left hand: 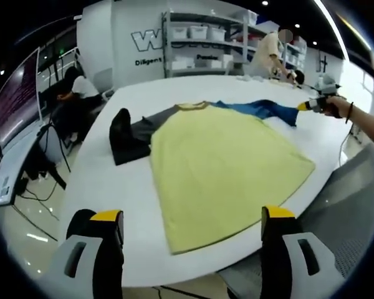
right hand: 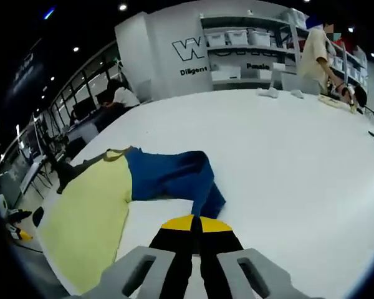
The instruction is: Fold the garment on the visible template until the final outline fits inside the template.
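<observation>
Right gripper (right hand: 196,227), clamped on the blue sleeve (right hand: 174,174), we carry low across the yellow garment (left hand: 224,168); left gripper (left hand: 193,218) waits wide open.

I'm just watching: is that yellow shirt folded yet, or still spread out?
Spread out. The shirt lies flat on the table, dark sleeve out sideways, blue sleeve pinched by the right gripper.

Soft matt cloth on the garment (left hand: 221,165), yellow body lying smooth, blue sleeve (right hand: 174,177) rumpled into folds. Beneath it, table (left hand: 112,187) white, smooth, faintly sheened. Left gripper (left hand: 193,233) ahead of the garment's hem: matt black jaws, yellow tips, grey plastic housings. Right gripper (right hand: 195,223) the same, jaws pressed together on blue cloth.
</observation>
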### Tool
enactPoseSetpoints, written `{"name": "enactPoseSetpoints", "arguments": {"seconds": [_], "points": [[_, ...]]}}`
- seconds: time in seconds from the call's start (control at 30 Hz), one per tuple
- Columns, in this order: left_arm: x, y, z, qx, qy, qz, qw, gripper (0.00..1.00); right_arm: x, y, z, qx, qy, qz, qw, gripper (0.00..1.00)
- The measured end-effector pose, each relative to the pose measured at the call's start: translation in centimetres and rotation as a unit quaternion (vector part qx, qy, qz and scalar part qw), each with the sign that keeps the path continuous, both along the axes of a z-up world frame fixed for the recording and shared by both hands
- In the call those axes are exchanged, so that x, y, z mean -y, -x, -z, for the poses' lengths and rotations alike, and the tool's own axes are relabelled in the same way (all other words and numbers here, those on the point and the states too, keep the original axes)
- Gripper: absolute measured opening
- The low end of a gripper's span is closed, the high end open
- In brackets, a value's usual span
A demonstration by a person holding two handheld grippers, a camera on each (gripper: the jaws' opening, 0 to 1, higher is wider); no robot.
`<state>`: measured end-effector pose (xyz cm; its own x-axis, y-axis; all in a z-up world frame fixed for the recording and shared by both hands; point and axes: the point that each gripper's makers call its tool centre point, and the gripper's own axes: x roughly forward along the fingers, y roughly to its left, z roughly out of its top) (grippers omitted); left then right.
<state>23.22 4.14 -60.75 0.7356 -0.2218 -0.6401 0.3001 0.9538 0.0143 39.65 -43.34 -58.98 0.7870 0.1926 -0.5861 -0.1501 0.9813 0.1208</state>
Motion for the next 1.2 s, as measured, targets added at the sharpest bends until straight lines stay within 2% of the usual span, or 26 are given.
{"name": "enactPoseSetpoints", "arguments": {"seconds": [0.17, 0.5, 0.57, 0.6, 0.87, 1.2], "points": [[0.2, 0.0, 0.1, -0.001, -0.005, 0.009, 0.9999, 0.89, 2.7, -2.0, -1.6, 0.013, 0.030, 0.011, 0.9994, 0.00], [0.0, -0.1, -0.1, 0.001, -0.021, 0.016, 0.9997, 0.90, 6.8, -5.8, -1.8, 0.009, 0.087, 0.027, 0.9958, 0.00], [0.0, 0.0, 0.0, 0.000, -0.018, 0.012, 0.9998, 0.90, 7.9, -6.5, -1.7, 0.004, 0.120, 0.031, 0.9923, 0.00], [0.0, 0.0, 0.0, -0.001, -0.016, 0.010, 0.9998, 0.91, 8.4, -6.8, -1.6, 0.002, 0.134, 0.031, 0.9905, 0.00], [-0.2, 0.3, 0.0, -0.003, -0.021, 0.005, 0.9998, 0.91, 11.3, -9.8, 0.7, -0.026, 0.165, 0.043, 0.9851, 0.00], [-0.1, -0.2, -0.1, -0.006, -0.031, 0.010, 0.9995, 0.91, 14.5, -12.9, 3.8, -0.063, 0.179, 0.057, 0.9802, 0.00]]}}
